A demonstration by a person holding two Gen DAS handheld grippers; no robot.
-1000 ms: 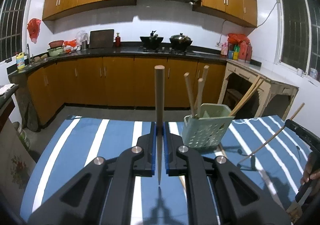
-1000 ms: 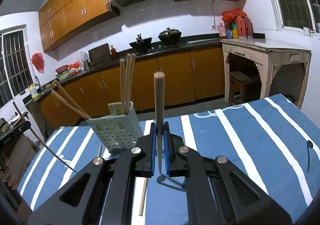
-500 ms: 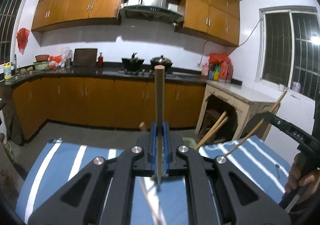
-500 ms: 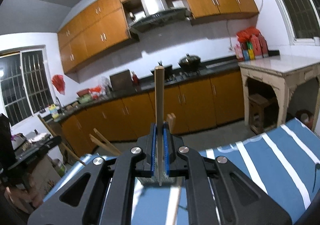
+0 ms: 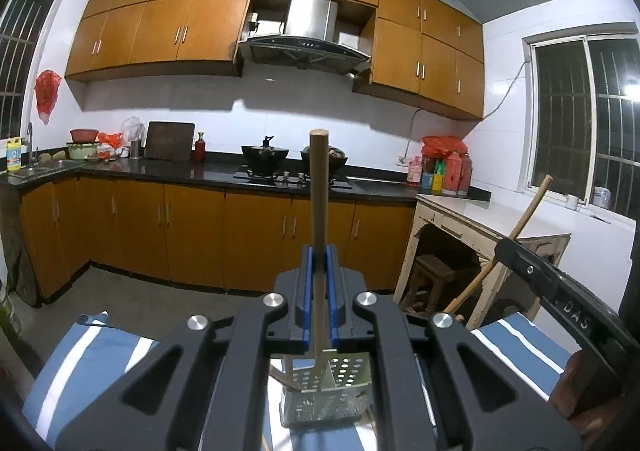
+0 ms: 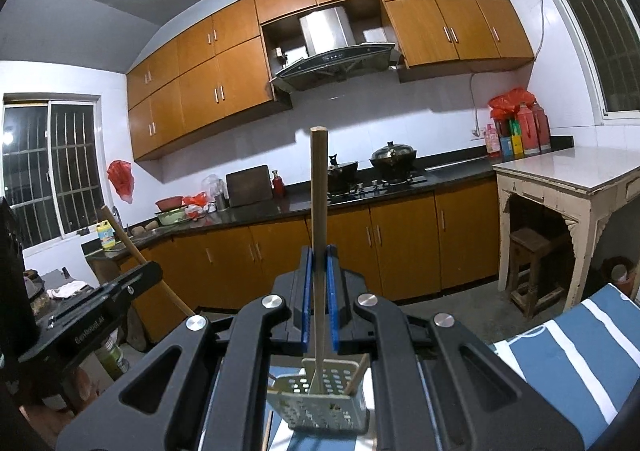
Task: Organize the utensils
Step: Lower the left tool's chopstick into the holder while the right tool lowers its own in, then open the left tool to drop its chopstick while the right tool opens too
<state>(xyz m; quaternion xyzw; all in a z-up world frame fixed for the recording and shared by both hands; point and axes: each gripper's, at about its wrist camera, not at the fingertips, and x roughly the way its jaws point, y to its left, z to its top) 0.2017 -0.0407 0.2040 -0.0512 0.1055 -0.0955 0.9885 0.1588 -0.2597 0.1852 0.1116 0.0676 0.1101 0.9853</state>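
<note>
wooden chopstick (image 5: pixel 319 211) stands upright, clamped in the left gripper (image 5: pixel 319 271) above the perforated pale-green plastic utensil basket (image 5: pixel 332 391); the right gripper (image 6: pixel 319 271) is clamped on a second wooden chopstick (image 6: pixel 319 211) over the same basket on the blue-striped desk (image 6: pixel 560 363).

Little can be read here. In the left wrist view, the black body of the right gripper (image 5: pixel 560 299) carries pale raised letters that look like "DAS", cut off at the frame's edge. In the right wrist view, the black body of the left gripper (image 6: pixel 92 315) bears a faint line of lettering, too blurred to make out. The labels on the yellow detergent bottle (image 6: pixel 105 235) and the bottles (image 5: pixel 444 175) on the counter are too small to read.
</note>
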